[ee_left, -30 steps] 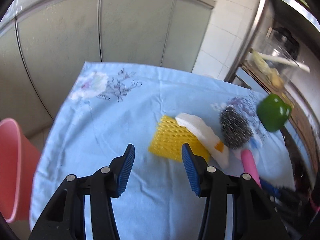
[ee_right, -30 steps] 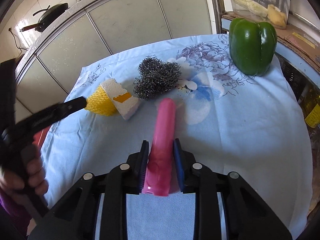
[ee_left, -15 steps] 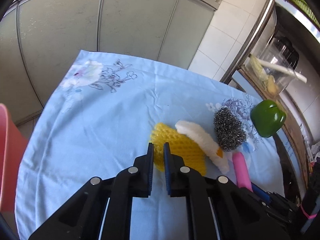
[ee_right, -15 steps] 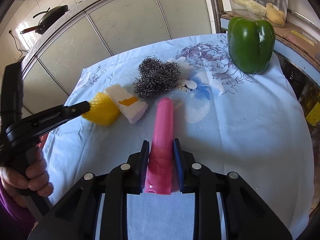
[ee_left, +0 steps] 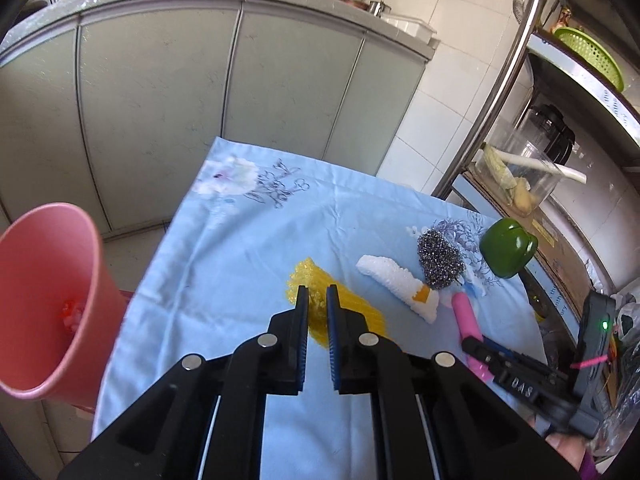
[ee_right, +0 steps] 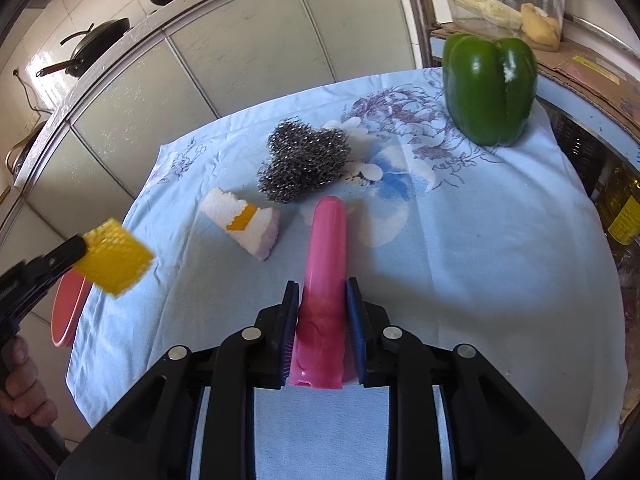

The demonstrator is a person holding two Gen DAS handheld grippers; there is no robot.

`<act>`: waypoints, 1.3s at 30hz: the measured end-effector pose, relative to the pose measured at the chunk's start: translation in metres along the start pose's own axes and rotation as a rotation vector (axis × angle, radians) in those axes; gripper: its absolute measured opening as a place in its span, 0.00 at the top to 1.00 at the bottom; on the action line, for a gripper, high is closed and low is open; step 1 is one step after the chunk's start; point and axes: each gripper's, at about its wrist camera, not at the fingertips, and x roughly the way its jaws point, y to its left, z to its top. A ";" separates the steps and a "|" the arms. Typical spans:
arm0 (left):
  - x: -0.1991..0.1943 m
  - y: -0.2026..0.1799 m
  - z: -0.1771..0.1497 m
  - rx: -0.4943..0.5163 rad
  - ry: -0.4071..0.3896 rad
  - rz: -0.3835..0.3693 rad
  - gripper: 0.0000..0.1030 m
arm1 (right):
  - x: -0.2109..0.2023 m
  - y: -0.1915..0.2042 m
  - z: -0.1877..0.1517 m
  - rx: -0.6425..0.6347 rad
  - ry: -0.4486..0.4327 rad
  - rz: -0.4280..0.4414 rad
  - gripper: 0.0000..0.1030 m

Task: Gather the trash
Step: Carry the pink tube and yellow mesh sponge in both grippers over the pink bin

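Yellow net (ee_left: 320,304) now pinched in left tool (ee_left: 317,300), lifted off cloth (ee_left: 240,264); right tool (ee_right: 322,312) still grips pink handle (ee_right: 325,280).

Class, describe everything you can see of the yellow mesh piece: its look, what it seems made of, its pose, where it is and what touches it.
The yellow mesh piece is a flat, roughly square sheet with a bumpy, net-like surface; it looks like soft foam or plastic netting. The left gripper is shut on one edge, its blue pads pinching it. In the right wrist view it hangs tilted in the air above the left edge of the blue cloth, clear of the white foam chunk, with the pink bin below and behind it. Nothing else touches it.
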 end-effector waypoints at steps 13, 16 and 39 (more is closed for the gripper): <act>-0.040 0.021 -0.014 0.020 -0.072 0.018 0.92 | -0.023 0.041 -0.007 -0.124 -0.029 0.008 0.77; -0.049 0.032 -0.015 0.003 -0.088 0.027 0.92 | -0.025 0.055 -0.005 -0.155 -0.031 0.027 0.77; -0.116 0.148 -0.025 -0.195 -0.208 0.214 0.92 | 0.002 0.229 0.004 -0.452 0.073 0.325 0.77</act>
